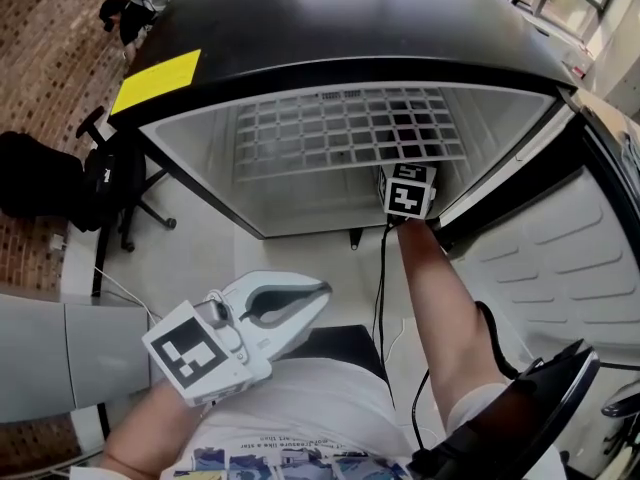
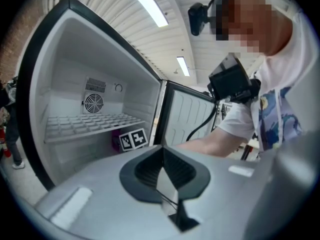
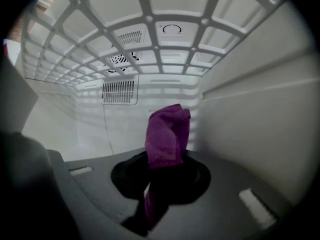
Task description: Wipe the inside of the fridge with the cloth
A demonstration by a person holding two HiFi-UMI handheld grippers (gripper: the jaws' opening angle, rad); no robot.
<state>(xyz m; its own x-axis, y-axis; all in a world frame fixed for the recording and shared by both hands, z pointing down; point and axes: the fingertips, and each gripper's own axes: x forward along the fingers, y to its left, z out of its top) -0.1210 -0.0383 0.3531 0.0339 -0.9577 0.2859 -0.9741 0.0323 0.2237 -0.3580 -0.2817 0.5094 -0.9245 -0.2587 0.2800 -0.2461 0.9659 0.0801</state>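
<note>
Fridge (image 1: 195,153): black on top with a yellow label (image 1: 157,80), white inside, standing open.
Fridge door (image 1: 560,258): swung out on the person's right, its ribbed white lining showing.
Inside the fridge: a white wire shelf (image 1: 345,128) runs across it. A round fan grille (image 2: 93,103) sits in the back wall above the shelf, and a flat vent (image 3: 120,91) below it.
Right gripper (image 3: 161,179): pushed into the compartment under the wire shelf. From the head view only its marker cube (image 1: 410,193) and the person's forearm (image 1: 435,298) show at the opening.
Right jaws: clamped on the cloth.
Cloth (image 3: 167,131): purple and bunched. It stands up out of the right jaws, with a tail hanging back between them. It is inside the fridge, beneath the shelf and near the right-hand side wall. Whether it touches the wall I cannot tell.
Left gripper (image 1: 318,293): held outside the fridge, low in front of the person's shirt and well apart from the opening.
Left jaws: tips brought together with nothing between them.
Beside the fridge: a black office chair (image 1: 120,183) on the floor to the left.
</note>
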